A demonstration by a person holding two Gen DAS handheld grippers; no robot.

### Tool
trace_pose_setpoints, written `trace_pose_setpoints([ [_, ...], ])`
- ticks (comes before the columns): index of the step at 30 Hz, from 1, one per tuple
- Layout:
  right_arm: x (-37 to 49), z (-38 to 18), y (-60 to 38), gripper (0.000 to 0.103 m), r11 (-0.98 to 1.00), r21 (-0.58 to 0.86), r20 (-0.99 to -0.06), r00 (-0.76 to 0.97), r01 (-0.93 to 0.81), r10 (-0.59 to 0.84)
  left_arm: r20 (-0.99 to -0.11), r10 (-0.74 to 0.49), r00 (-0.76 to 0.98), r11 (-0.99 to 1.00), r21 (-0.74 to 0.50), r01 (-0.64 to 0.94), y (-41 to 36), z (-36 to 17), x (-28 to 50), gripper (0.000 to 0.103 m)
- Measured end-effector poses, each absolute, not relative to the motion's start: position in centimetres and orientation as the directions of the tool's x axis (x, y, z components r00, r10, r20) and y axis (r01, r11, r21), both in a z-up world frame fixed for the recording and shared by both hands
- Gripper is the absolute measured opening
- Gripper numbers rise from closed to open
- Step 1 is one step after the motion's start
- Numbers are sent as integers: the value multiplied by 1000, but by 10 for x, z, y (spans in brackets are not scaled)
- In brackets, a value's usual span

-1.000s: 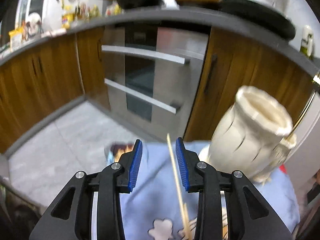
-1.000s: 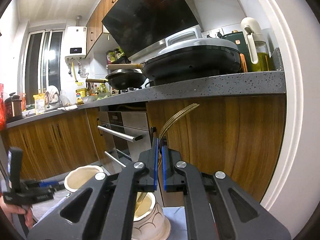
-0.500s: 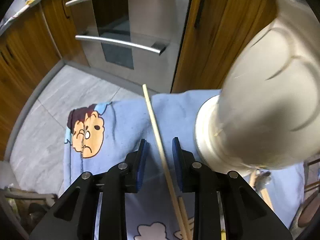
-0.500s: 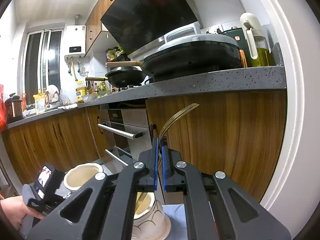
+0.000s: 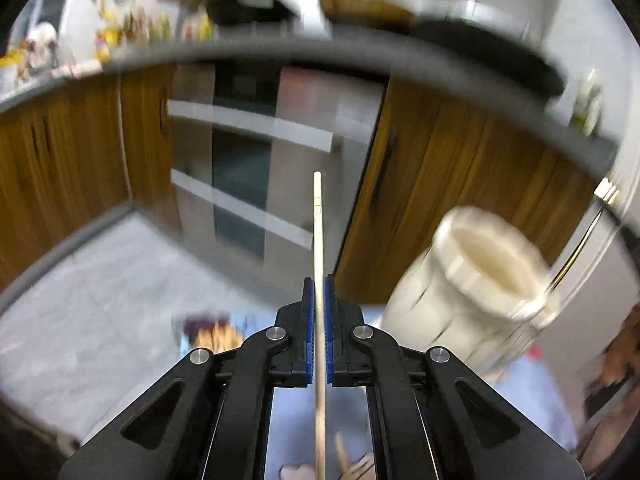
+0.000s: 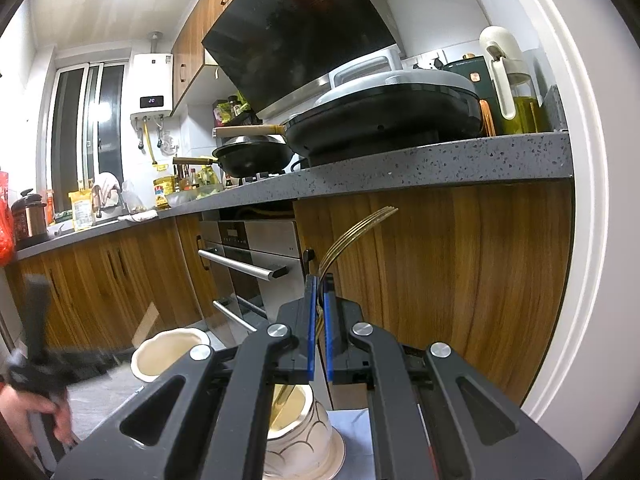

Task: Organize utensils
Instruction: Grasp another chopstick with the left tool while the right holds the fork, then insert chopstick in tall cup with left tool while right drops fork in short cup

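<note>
In the left wrist view my left gripper (image 5: 318, 284) is closing its jaws on a pale wooden chopstick (image 5: 318, 232), and both blue pads press it. The stick points up and away, clear of the cloth. A cream ribbed utensil holder (image 5: 472, 280) stands to its right, blurred. In the right wrist view my right gripper (image 6: 319, 284) is shut on a gold fork (image 6: 356, 228), tines up, above a cream holder (image 6: 298, 420). A second cream holder (image 6: 168, 354) stands further left, near a person's hand (image 6: 28, 412).
A blue cartoon cloth (image 5: 296, 420) covers the table, with another loose chopstick (image 5: 340, 448) lying on it. Beyond the table edge are a steel oven (image 5: 248, 168), wooden cabinet doors (image 6: 440, 272) and a grey countertop (image 6: 400, 164) with pans.
My left gripper has closed on the chopstick and lifted it off the cloth, tilting upward. The right gripper and its fork have not moved.
</note>
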State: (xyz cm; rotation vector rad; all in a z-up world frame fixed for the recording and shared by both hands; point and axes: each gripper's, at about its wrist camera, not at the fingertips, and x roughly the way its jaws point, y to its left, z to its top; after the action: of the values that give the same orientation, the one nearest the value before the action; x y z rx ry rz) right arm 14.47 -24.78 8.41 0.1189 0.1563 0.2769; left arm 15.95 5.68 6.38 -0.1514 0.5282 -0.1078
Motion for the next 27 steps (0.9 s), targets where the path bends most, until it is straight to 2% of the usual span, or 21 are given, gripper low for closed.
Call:
trace_pose_setpoints([
  [4, 144, 82, -245, 3, 957, 125, -142, 950, -261, 277, -243, -181, 953, 969, -211, 130, 48, 106, 130, 5],
  [8, 145, 79, -241, 3, 957, 117, -153, 948, -264, 280, -65, -217, 974, 958, -205, 200, 17, 136, 128, 5],
  [10, 146, 78, -240, 3, 958, 114, -155, 948, -264, 279, -21, -218, 976, 962, -176, 211, 0, 145, 133, 5],
  [14, 147, 78, -240, 3, 958, 111, -160, 946, -265, 281, -5, -203, 979, 975, -92, 201, -31, 151, 154, 5],
  [18, 150, 77, -240, 3, 958, 110, -167, 945, -266, 282, -54, -199, 979, 980, -30, 198, -47, 137, 174, 5],
  [27, 157, 73, -237, 3, 952, 101, -206, 930, -288, 303, -173, -203, 964, 977, -96, 189, -16, 100, 153, 5],
])
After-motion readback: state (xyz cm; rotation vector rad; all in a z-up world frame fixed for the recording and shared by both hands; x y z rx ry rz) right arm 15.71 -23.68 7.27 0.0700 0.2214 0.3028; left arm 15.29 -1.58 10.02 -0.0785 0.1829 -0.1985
